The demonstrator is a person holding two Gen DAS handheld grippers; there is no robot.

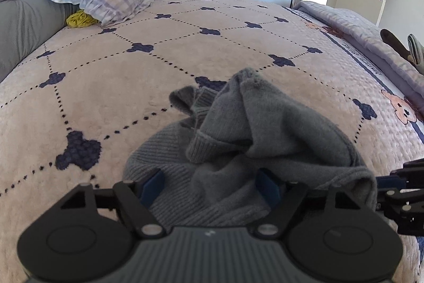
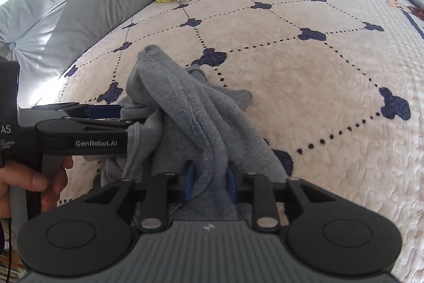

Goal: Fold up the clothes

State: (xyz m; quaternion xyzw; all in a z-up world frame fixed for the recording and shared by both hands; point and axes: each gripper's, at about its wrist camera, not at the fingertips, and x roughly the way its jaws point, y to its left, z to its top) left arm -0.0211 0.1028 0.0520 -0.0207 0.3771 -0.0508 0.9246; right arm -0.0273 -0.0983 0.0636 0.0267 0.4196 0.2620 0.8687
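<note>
While the right hand-held gripper [image 2: 209, 183] seemingly pinches the crumpled sweater [image 2: 185, 108], the left hand-held gripper [image 1: 212, 183] straddles it unclenched; spreading toward twelve o'clock comes next.

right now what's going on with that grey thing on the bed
A person is working a crumpled grey sweater on the bed with two handheld grippers. The right gripper is pinching a bunched fold of it. The left gripper has knit between its fingers, but its jaws look too wide to be gripping. Nothing is folded yet.
</note>
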